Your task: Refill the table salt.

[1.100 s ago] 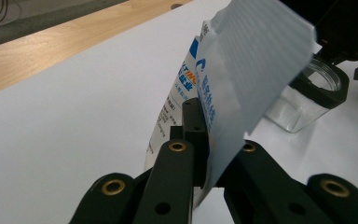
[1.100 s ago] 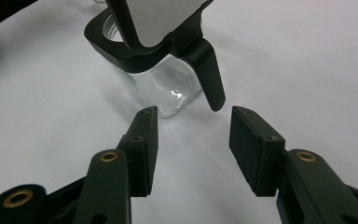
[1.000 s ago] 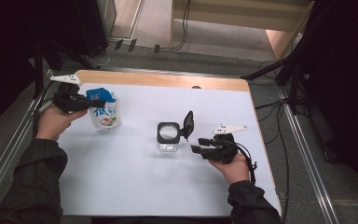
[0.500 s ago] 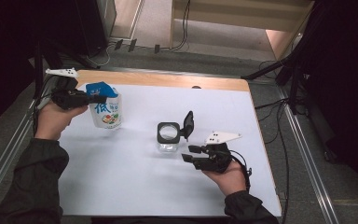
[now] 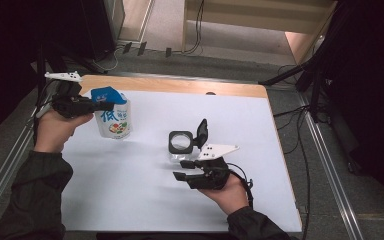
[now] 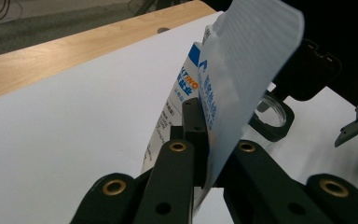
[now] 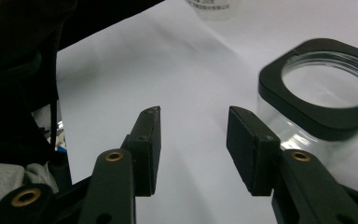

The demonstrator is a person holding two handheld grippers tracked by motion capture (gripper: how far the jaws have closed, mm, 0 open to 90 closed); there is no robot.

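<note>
A white pouch (image 5: 114,120) with a blue top and printed text stands at the left of the white sheet (image 5: 130,190). My left gripper (image 5: 97,106) is shut on its top edge; in the left gripper view the pouch (image 6: 223,79) leans away between the closed jaws of the left gripper (image 6: 205,140). A clear jar (image 5: 182,143) with a black square rim sits mid-table, its hinged lid (image 5: 201,132) standing open. Just in front of the jar my right gripper (image 5: 180,170) is open and empty, pointing left. In the right gripper view the jar (image 7: 326,88) lies right of the right gripper (image 7: 193,121).
The white sheet covers a wooden table whose bare edge (image 5: 180,86) shows at the back. Metal rails (image 5: 330,165) run along both sides. Cables (image 5: 300,120) lie on the floor at the right. The person's dark sleeves (image 5: 30,200) come in from the bottom.
My right gripper has moved left and toward the person, from beside the jar to in front of it. My left hand has risen slightly with the pouch.
</note>
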